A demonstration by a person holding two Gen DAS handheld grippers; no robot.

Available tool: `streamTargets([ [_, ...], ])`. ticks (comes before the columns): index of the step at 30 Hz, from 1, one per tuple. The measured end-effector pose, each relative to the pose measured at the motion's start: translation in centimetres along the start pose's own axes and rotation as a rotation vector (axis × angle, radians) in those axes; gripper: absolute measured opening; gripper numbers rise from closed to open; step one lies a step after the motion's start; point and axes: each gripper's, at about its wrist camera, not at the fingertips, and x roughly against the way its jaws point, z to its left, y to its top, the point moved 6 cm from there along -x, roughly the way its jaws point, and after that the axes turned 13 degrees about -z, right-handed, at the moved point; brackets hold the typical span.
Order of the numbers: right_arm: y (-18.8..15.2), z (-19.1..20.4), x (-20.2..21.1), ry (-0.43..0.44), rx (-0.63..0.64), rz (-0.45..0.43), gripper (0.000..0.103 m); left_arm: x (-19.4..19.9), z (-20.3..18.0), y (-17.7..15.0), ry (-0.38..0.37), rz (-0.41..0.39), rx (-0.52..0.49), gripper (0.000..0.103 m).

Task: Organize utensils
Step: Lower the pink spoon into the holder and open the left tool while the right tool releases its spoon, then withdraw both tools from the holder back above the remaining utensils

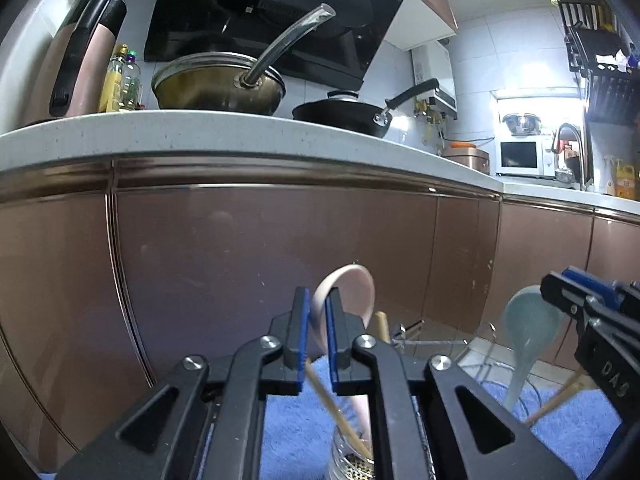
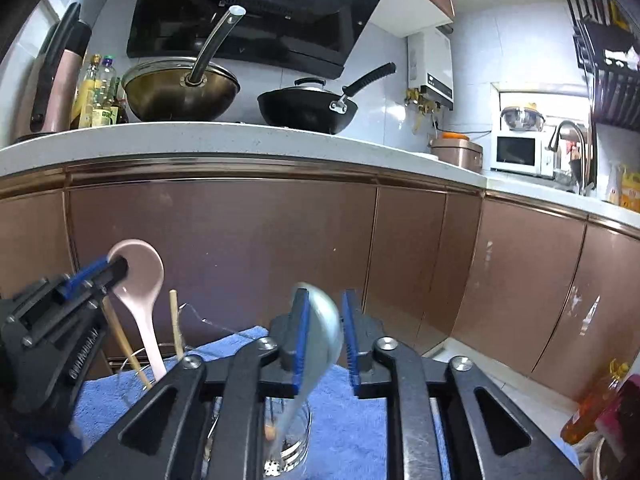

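Observation:
My left gripper [image 1: 317, 316] is shut on the bowl of a pink spoon [image 1: 352, 292], whose handle reaches down into a glass holder [image 1: 348, 456] with wooden chopsticks [image 1: 340, 416]. It also shows in the right wrist view [image 2: 138, 268] at the left. My right gripper [image 2: 325, 336] is open around the bowl of a pale blue spoon [image 2: 322, 332], which stands in another glass holder [image 2: 292, 448] and looks blurred. The blue spoon also shows in the left wrist view [image 1: 528, 324], with the right gripper [image 1: 580, 304] at its bowl.
Both holders stand on a blue towel [image 2: 352, 432]. Brown cabinet doors [image 2: 224, 248] face me under a white counter [image 2: 200, 136] with pans. An oil bottle [image 2: 592, 404] stands on the floor at the right.

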Motion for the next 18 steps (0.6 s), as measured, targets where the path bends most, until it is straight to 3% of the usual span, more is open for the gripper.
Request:
streamTargets([
  [4,0.4,-0.3,0.7,0.005,-0.015,0.003,0.03,0.6,-0.3,0.5,-0.027,-0.018,-0.005,0.031],
  [12,2.4,-1.1,3.8,-0.005,-0.05,-0.006,0.039,3.3,1.4,3.7,-0.025,-0.065,-0.006,0.04],
  [18,4.2,-2.7,8.3,-0.037,-0.08,-0.02,0.044,7.3,5.2,8.7,-0.008,-0.131,0.057,0.047],
])
